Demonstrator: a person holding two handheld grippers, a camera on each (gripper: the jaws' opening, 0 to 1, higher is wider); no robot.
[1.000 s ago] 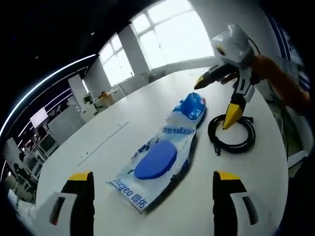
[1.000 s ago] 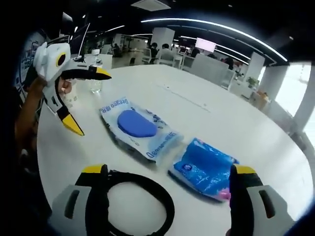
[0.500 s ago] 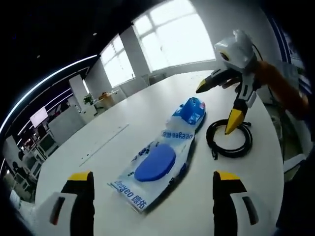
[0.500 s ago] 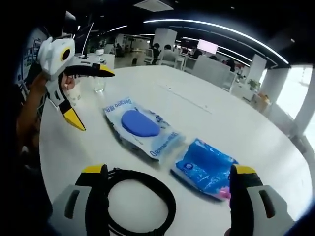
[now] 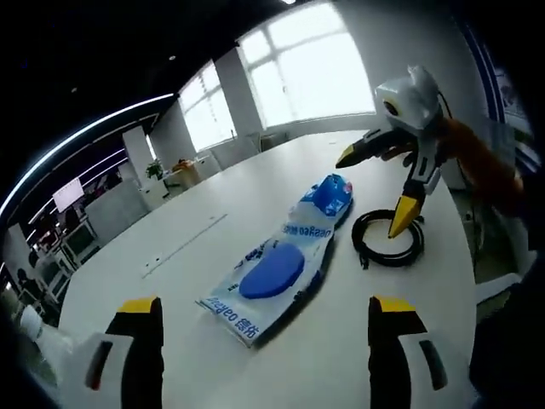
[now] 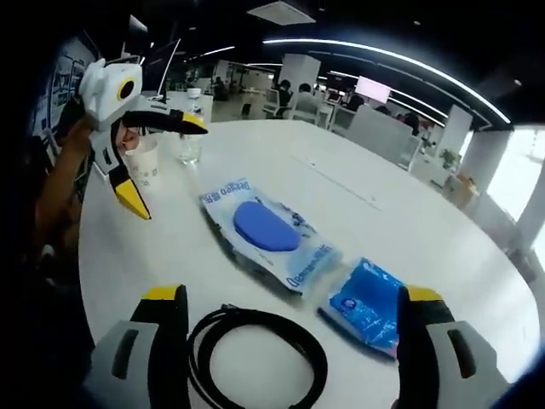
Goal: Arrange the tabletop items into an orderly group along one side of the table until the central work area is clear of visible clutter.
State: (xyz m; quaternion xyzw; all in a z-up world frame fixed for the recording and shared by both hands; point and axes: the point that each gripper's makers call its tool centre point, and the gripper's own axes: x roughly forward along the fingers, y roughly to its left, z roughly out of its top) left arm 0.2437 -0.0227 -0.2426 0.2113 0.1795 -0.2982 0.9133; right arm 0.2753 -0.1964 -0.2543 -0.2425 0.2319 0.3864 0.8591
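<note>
We see both grippers, left [image 5: 265,358] and right [image 6: 292,349], gaping wide, holding nothing. Wipes pack [image 6: 268,231], blue pouch [image 6: 369,295], cable coil [image 6: 255,356] on table [image 5: 204,221].

White table [image 6: 426,221], blue-lidded pale wipes pack [image 6: 268,232], blue pouch [image 6: 368,294], black cable [image 6: 255,358], yellow-tipped jaws
</note>
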